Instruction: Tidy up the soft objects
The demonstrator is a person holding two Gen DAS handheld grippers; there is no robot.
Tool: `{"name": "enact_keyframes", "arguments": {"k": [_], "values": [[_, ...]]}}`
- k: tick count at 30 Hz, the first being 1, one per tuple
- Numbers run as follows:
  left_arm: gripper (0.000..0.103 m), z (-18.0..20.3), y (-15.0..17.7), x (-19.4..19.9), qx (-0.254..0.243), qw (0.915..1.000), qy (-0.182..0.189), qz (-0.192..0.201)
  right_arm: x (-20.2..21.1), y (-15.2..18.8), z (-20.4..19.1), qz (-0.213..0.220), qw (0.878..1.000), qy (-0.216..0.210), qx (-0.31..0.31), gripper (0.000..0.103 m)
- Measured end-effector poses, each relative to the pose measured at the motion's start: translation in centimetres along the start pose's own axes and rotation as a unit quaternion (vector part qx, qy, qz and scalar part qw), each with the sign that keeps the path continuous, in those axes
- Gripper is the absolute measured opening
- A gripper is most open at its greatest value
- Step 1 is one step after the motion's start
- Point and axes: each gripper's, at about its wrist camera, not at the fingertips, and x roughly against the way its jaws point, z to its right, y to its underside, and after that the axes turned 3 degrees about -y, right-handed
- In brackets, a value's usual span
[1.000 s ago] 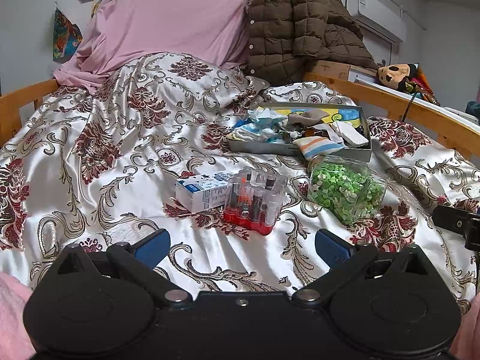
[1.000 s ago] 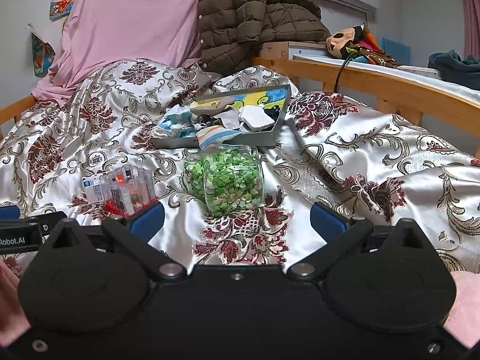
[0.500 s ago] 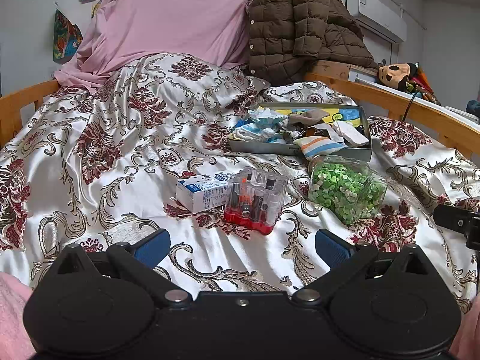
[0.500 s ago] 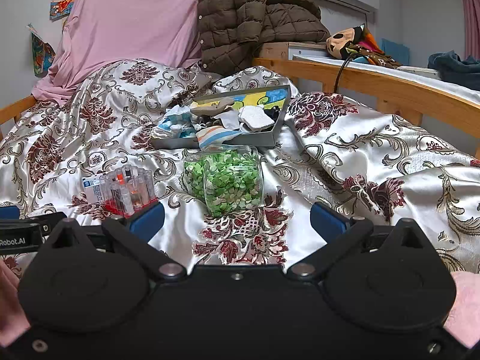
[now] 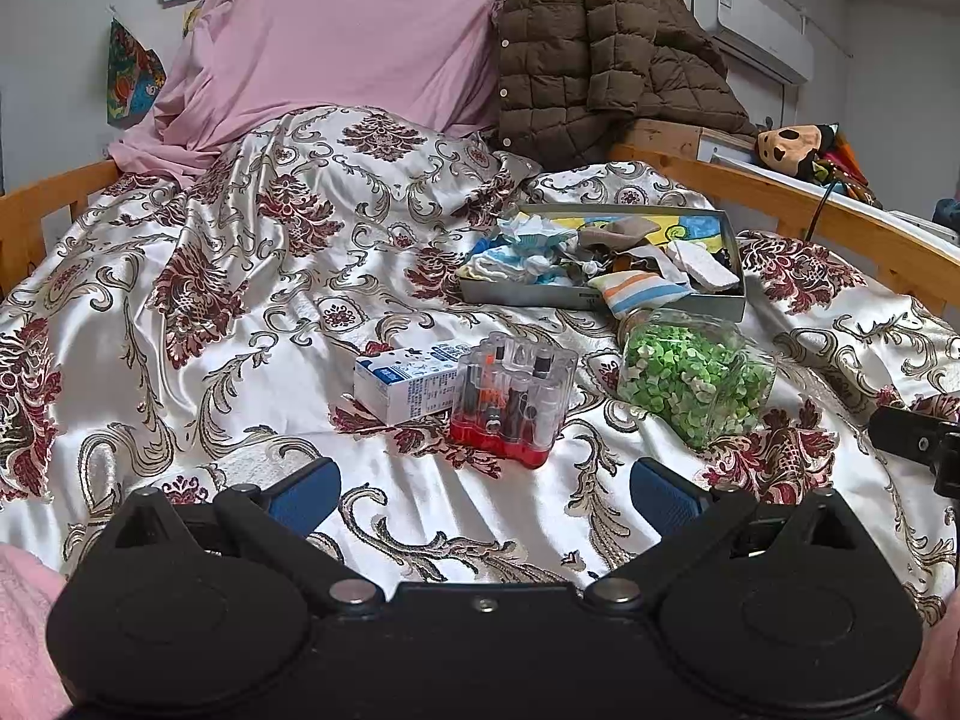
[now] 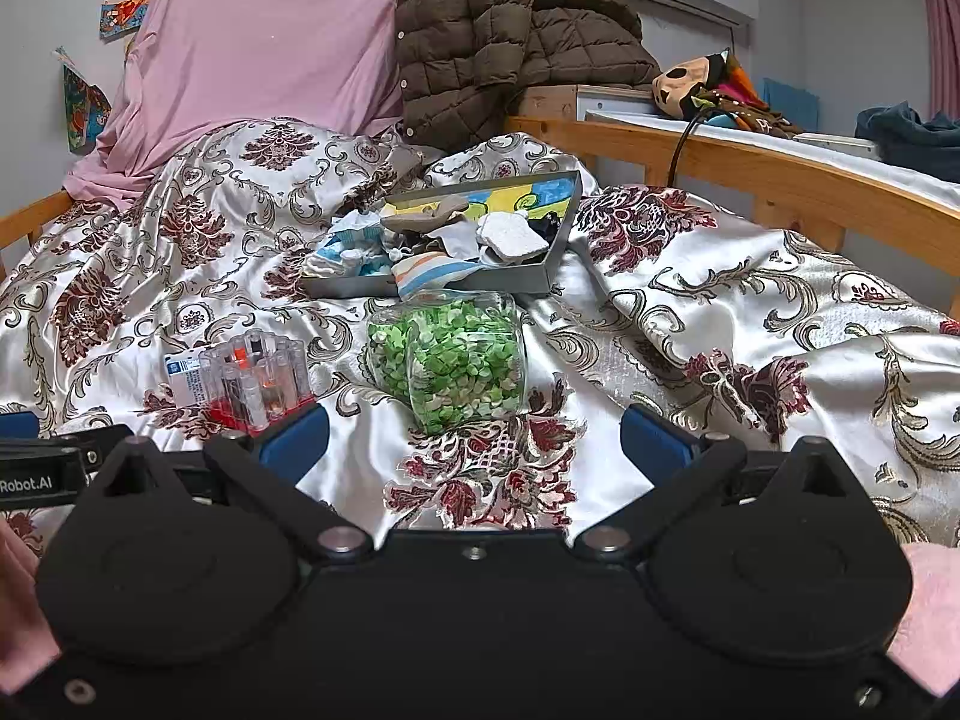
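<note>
Both my grippers hover low over the bed, nothing in either. Left gripper (image 5: 483, 489) at the bottom of the left wrist frame, jaws spread wide, empty. Right gripper (image 6: 474, 438) at the bottom of the right wrist frame, jaws also wide apart, empty.

The soft things (image 5: 600, 267) are a heap of small cloths and socks in a shallow grey tray (image 5: 522, 294), right of centre in the left view, upper centre in the right view (image 6: 432, 249). A striped cloth (image 5: 642, 294) hangs over the tray's near rim. A white sponge-like pad (image 6: 510, 237) lies on top at the tray's right end.

Centre of the left frame: a clear case with a red base (image 5: 513, 399), touching a small blue-and-white carton (image 5: 402, 381) on its left. A clear jar of green bits (image 6: 456, 357) lies on its side just in front of the tray, dead centre in the right view. All of it on a floral satin bedspread (image 5: 240, 312). Brown quilted jacket (image 5: 600, 54) at upper right, pink sheet (image 5: 336, 30) at upper centre.
</note>
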Motion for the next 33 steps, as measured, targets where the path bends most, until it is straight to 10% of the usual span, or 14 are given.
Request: {"name": "enact_keyframes", "arguments": {"k": [33], "values": [[0.102, -0.76, 0.21, 0.17, 0.003, 1.0, -0.004, 0.0, 0.0, -0.3, 0.8, 0.002, 1.0, 0.003, 0.0, 0.102]]}}
